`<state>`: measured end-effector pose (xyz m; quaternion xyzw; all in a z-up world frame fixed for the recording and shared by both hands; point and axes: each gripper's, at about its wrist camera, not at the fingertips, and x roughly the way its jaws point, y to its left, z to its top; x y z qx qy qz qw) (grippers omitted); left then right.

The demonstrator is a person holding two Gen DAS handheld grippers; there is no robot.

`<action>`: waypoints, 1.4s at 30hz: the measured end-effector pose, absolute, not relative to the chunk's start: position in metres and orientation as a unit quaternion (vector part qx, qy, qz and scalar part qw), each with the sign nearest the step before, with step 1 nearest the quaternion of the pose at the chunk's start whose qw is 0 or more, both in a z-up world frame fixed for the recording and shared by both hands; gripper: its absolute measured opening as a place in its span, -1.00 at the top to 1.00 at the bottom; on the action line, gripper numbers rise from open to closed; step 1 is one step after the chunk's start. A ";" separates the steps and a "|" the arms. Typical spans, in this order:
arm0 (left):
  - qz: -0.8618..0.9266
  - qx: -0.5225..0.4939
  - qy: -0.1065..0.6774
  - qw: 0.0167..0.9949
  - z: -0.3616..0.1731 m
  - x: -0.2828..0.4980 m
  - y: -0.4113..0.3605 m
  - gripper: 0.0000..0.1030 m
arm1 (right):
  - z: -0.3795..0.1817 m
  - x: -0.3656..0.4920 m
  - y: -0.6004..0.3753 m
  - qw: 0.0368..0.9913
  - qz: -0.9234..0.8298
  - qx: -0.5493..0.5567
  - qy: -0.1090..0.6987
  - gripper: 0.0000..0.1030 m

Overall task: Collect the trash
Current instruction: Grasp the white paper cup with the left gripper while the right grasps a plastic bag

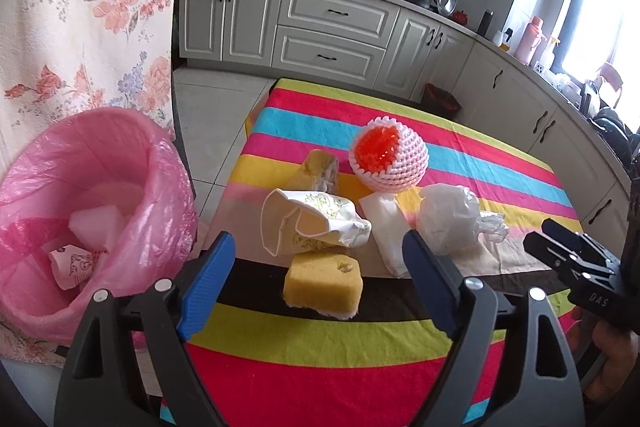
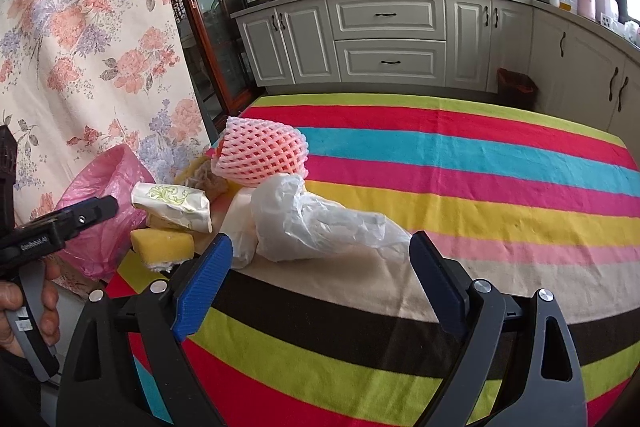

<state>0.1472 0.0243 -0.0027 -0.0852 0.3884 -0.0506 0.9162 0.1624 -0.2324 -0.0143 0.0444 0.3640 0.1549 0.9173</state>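
1. Trash pile: porous yellow sponge block [image 1: 323,285], crushed printed paper cup [image 1: 308,223], second yellow sponge [image 1: 316,171] behind it, foam-mesh fruit sleeve [image 1: 388,157] over something orange, crinkled white plastic bag [image 2: 316,219], flat white paper packet [image 1: 386,227].
2. Striped cloth table [image 2: 460,187]; white kitchen cabinets [image 2: 388,39] behind, floral curtain [image 1: 80,7] left.
3. Pink-lined bin [image 1: 92,211] sits left of the table, some paper and foam scraps inside.
4. Left gripper [image 1: 320,291]: spread wide, empty, sponge block between fingertips.
5. Right gripper [image 2: 320,267]: spread wide, empty, plastic bag just ahead.
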 end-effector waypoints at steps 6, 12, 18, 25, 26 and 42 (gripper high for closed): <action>-0.054 -0.065 0.400 0.913 -0.017 0.171 0.021 -0.72 | -0.019 0.181 -0.220 0.914 0.164 0.032 0.370 -0.64; -0.056 -0.053 0.410 0.909 -0.029 0.189 0.020 -0.73 | -0.026 0.201 -0.206 0.910 0.172 0.013 0.377 -0.64; -0.067 -0.040 0.422 0.903 -0.038 0.202 0.018 -0.73 | -0.035 0.219 -0.193 0.907 0.170 -0.009 0.385 -0.64; -0.089 -0.028 0.438 0.894 -0.046 0.205 0.014 -0.36 | -0.051 0.232 -0.185 0.897 0.178 -0.018 0.404 -0.64; -0.093 -0.027 0.439 0.893 -0.046 0.205 0.014 -0.36 | -0.053 0.233 -0.185 0.895 0.179 -0.017 0.407 -0.64; -0.115 -0.033 0.436 0.892 -0.041 0.183 0.007 -0.14 | -0.056 0.216 -0.196 0.888 0.197 0.005 0.415 0.03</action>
